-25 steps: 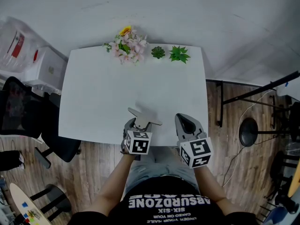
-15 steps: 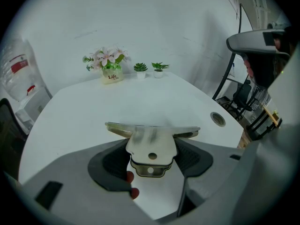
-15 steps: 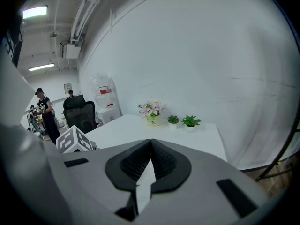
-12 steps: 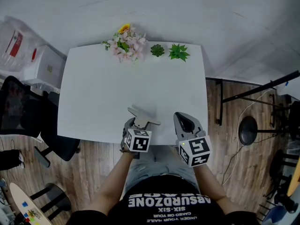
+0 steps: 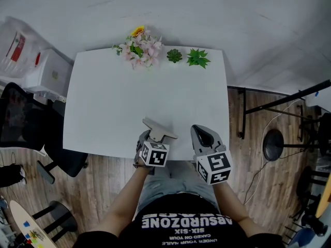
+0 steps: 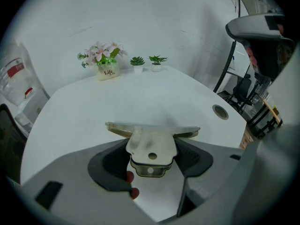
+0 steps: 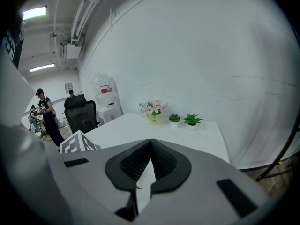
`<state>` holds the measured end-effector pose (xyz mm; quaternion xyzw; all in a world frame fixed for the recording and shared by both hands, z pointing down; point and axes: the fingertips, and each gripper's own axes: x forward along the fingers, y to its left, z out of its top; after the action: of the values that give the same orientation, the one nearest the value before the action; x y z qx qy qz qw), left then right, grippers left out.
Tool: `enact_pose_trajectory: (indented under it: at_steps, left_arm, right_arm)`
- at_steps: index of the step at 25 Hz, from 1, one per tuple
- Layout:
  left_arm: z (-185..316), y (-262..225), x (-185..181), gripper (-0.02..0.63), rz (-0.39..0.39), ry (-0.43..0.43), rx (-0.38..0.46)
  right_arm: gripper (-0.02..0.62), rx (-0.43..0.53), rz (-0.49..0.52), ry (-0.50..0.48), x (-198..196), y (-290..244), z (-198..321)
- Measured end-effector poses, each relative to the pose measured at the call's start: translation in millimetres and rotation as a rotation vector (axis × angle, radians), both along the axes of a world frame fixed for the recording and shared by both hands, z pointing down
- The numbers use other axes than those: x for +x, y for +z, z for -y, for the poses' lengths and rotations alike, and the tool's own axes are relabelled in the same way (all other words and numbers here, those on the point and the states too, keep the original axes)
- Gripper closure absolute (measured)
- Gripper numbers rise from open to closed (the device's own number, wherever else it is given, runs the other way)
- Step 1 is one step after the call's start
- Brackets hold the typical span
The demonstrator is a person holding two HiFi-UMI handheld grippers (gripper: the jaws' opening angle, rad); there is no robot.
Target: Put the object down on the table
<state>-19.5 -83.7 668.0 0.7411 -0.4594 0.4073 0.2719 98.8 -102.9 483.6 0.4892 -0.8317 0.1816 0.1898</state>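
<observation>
Left gripper (image 6: pixel 151 157): I see it clamped on the flat metal tool (image 6: pixel 151 143), blade toward 12 o'clock.
Right gripper (image 7: pixel 150 165): jaws together, empty.

Pink flower arrangement (image 5: pixel 138 48), small succulent (image 5: pixel 175 56) and spiky green plant (image 5: pixel 197 59) stand in a row by the white wall (image 5: pixel 207 9) (flowers leftmost). Black office chair (image 5: pixel 20 123) stands left on the wooden floor (image 5: pixel 248 154).

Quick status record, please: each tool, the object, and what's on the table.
left tool: shut on the T-shaped metal piece, gripped by its stem
right tool: shut, nothing between its jaws
object position: over the near edge of the table; whether it touches is unclear
far edge: flower pot, two small plants
</observation>
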Motion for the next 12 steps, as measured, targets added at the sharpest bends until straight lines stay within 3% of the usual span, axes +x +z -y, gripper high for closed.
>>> enact_pose_trajectory:
  at_steps: [12]
  left_arm:
    - [-4.3, 11.7, 1.8, 0.316, 0.027, 0.007, -0.035]
  right_arm:
    - [0.595, -0.003, 0.0, -0.009, -3.1, 2.0, 1.6]
